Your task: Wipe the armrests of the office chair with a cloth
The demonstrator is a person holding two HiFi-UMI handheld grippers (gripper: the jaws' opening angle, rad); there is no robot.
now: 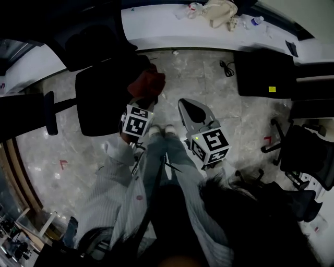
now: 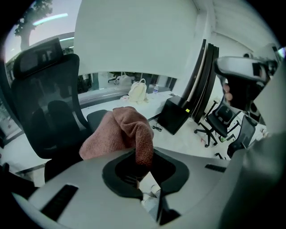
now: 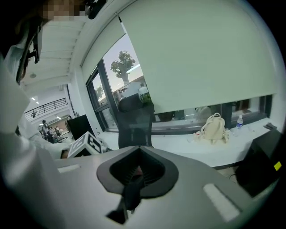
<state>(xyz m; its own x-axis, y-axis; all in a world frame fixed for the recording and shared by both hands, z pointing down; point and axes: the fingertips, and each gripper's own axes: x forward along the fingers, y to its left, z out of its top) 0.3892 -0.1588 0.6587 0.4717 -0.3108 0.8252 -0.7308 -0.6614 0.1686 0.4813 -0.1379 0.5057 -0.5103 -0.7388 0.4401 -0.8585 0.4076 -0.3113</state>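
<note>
A reddish-brown cloth (image 1: 147, 82) hangs bunched from my left gripper (image 1: 142, 100), which is shut on it just right of the black office chair's seat (image 1: 102, 101). In the left gripper view the cloth (image 2: 119, 133) droops over the jaws of the left gripper (image 2: 143, 160), with the chair's mesh back (image 2: 42, 103) behind it at the left. One black armrest (image 1: 49, 112) shows on the chair's far left side. My right gripper (image 1: 191, 108) is held apart to the right over the floor, shut with nothing in it. The right gripper (image 3: 135, 173) faces the chair back (image 3: 134, 120).
A black computer case (image 1: 263, 73) stands on the floor at the right, with a cable (image 1: 227, 68) beside it. Another office chair (image 1: 308, 151) is at the far right. The white ledge (image 1: 156, 26) along the window carries a cream bag (image 1: 219, 12) and a bottle (image 1: 255, 21).
</note>
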